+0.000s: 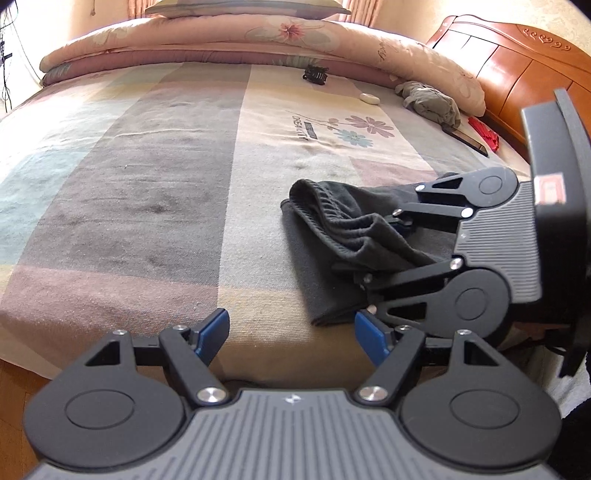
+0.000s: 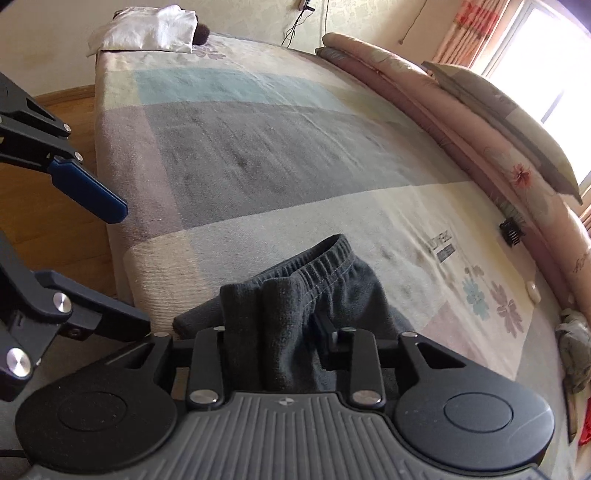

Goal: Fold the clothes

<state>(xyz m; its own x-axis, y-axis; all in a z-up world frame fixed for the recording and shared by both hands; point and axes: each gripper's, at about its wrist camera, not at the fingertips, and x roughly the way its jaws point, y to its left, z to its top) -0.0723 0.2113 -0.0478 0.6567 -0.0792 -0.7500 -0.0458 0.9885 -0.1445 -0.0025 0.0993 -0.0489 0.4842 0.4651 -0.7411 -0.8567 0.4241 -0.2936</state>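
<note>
Bed [image 1: 147, 184]: fills both views; striped sheet in grey, pink, cream and pale blue, with a flower print [image 1: 354, 129] at 1 o'clock in the left wrist view.
Quilt [image 1: 207, 44]: folded, pink and floral, laid along the far edge at 12 o'clock, a pillow [image 1: 243, 7] on top.
Headboard [image 1: 517, 62]: carved orange-brown wood, at 2 o'clock in the left wrist view.
White cloth [image 2: 147, 27]: bunched on the far corner of the bed, at 11 o'clock in the right wrist view.
Dark grey garment [image 2: 306, 291]: elastic-waisted, partly folded, lying on the near edge of the bed; at 3 o'clock in the left wrist view, dead centre at 6 o'clock in the right wrist view.
Right gripper [image 2: 280, 343]: over the garment, jaws partly apart, a fold of the dark cloth bunched between them; pads hidden by cloth, so cannot tell whether pressing or clear.
Left gripper [image 1: 291, 332]: at 6 o'clock in its own view, blue pads [image 1: 212, 334] wide apart, nothing between them, just beside the garment's near corner.
Grey rag [image 1: 432, 101]: crumpled, at 2 o'clock near the headboard.
Phone [image 1: 467, 138]: dark, flat on the sheet beside the rag.
Hair clip [image 1: 314, 75]: black, at 12 o'clock by the quilt.
White oval object [image 1: 369, 98]: small, just past the flower print.
</note>
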